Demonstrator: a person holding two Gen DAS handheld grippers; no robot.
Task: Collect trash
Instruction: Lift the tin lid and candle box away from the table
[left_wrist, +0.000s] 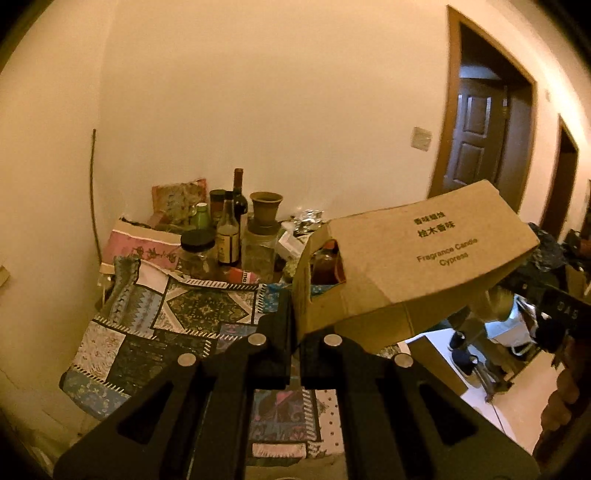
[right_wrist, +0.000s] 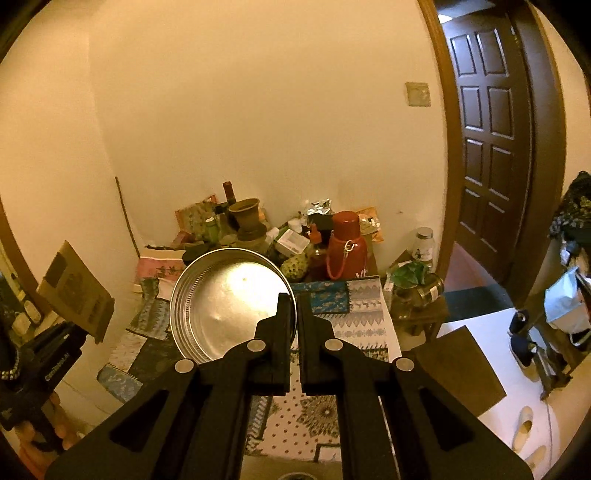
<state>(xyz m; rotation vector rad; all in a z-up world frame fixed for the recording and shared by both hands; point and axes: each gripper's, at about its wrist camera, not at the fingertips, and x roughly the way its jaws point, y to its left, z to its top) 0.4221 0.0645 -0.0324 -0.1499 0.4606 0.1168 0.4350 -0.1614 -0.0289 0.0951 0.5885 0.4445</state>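
Cardboard candle box, printed "Fragrance Candle Cypress", is held aloft by the left tongs; jaws are closed on the thin edge of its open end flap, and the box body cantilevers up and to the right of the grip. Right tongs are closed on the rim of a shallow round metal tin lid, which hangs tilted with its inner face toward the camera. Both items are clear of the desk, which is covered with a patchwork cloth and crowded at the back with bottles, jars and a red flask. No trash bin is visible in either view.

Risks, judged from these grips:
- Box is pinched by one flap only; flap could bend or tear, or the box could swing and slip out during transport.
- Lid is held at a single rim point on smooth metal; it may pivot or slide free if jolted.
- Either item swinging low could knock over the upright bottles.
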